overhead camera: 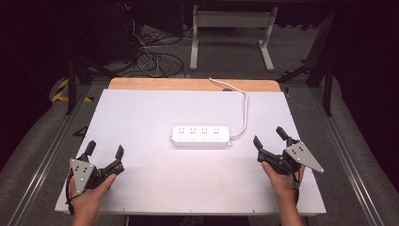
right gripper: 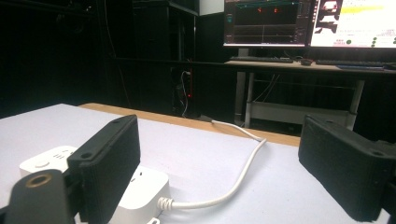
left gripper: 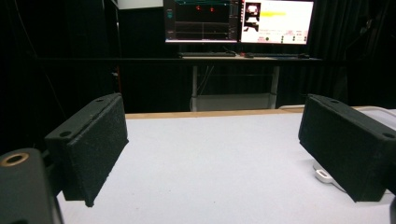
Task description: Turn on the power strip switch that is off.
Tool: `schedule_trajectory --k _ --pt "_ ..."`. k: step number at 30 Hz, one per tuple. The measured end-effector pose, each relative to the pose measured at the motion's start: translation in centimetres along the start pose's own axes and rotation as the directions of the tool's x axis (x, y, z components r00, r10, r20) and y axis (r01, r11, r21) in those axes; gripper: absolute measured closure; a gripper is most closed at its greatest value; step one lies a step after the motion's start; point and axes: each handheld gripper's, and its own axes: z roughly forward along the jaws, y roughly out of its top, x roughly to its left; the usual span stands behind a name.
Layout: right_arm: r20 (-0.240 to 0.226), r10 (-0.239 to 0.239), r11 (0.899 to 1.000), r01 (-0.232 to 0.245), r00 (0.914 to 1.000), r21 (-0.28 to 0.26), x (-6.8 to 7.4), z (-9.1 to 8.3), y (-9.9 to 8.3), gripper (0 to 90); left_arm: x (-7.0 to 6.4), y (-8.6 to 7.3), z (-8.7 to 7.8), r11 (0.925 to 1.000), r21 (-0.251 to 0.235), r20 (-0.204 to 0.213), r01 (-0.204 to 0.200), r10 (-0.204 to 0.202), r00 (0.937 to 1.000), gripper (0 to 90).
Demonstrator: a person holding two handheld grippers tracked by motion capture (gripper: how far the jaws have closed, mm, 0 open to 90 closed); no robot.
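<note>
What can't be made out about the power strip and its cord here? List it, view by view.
- Power strip, high view: socket details too small to read.
- Power strip, left gripper view: hidden behind one jaw except for a corner.
- Power strip, right gripper view: partly behind one jaw, cut by the bottom edge.
- Cord, high view: far end passes the table's back edge; plug unseen.

You are facing a dark room: two monitors [left gripper: 238,21] are glowing on a white-legged desk [overhead camera: 233,28] beyond the counter [overhead camera: 141,117], and loose black cables [overhead camera: 155,59] are lying tangled on the grey floor [overhead camera: 226,59]
</note>
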Motion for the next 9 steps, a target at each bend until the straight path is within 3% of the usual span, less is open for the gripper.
schedule_trajectory --k 9 --pt "0.007 0.004 1.0 -0.004 1.0 0.008 -0.03 0.05 -0.03 11.3 -0.04 -0.02 0.03 1.0 0.002 -0.001 -0.002 0.002 1.0 8.1"
